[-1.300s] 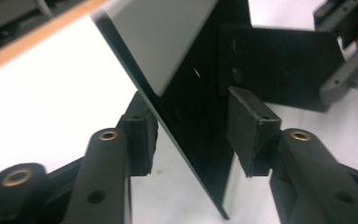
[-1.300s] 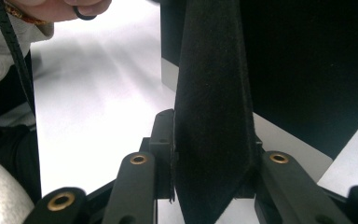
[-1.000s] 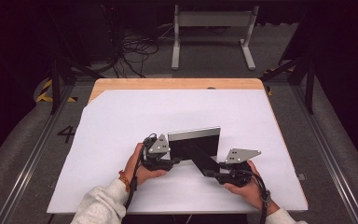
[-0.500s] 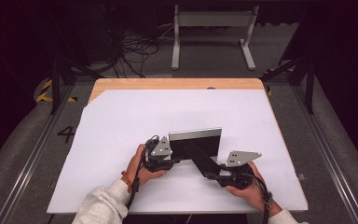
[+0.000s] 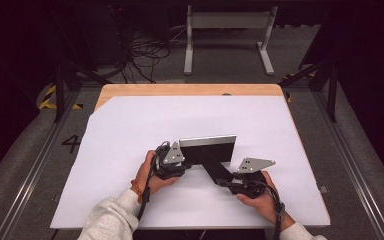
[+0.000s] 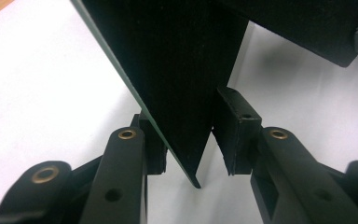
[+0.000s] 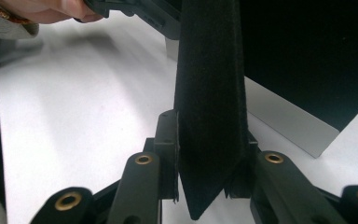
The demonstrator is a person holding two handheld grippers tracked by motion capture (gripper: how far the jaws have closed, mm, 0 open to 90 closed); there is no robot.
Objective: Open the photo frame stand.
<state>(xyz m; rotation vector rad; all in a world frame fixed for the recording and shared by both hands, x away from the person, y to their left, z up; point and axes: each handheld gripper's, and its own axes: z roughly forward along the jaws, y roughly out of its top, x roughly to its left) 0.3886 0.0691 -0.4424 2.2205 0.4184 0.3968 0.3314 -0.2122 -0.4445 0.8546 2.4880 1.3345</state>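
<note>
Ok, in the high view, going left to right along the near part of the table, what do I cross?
Left hand → left gripper → black folded panel → right gripper → right hand, all over the white table cover.

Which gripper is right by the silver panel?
The left gripper, at the silver panel's left end. The right gripper sits nearer the person, on the black sheet's tip. Both have just been closing on that sheet.

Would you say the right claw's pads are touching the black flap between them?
Touching. In the right gripper view, both pads of the right claw sit flush against the black flap, with no white table showing between pad and flap on either side.
</note>
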